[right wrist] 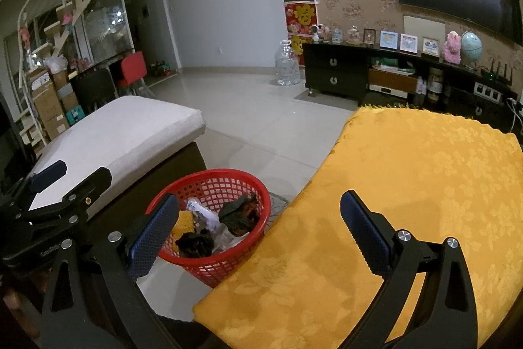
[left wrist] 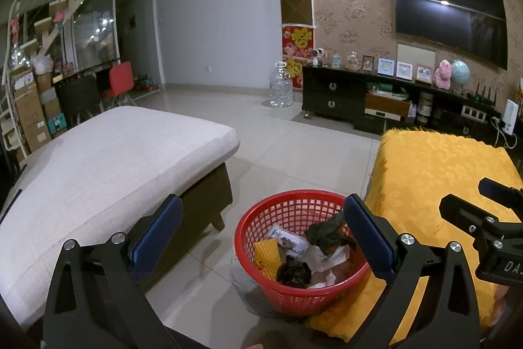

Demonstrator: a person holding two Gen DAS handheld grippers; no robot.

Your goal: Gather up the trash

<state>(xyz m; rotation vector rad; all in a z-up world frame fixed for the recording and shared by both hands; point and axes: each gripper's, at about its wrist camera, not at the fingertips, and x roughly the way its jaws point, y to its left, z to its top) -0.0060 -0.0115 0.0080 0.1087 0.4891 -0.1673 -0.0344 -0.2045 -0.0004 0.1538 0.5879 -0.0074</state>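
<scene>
Below, red basket [left wrist: 295, 251] between left gripper [left wrist: 264, 237] fingers.

Red trash basket [right wrist: 209, 185] beside yellow-covered table [right wrist: 408, 185]

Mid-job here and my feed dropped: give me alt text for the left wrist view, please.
The open left gripper hovers empty over a red basket of crumpled trash on the tiled floor, between a white cushioned seat and a yellow cloth-covered surface. The right gripper shows at the right edge.

A red basket [left wrist: 295, 293] of trash stands on the tiled floor [left wrist: 278, 152] beside the yellow-covered table [left wrist: 434, 182].
</scene>
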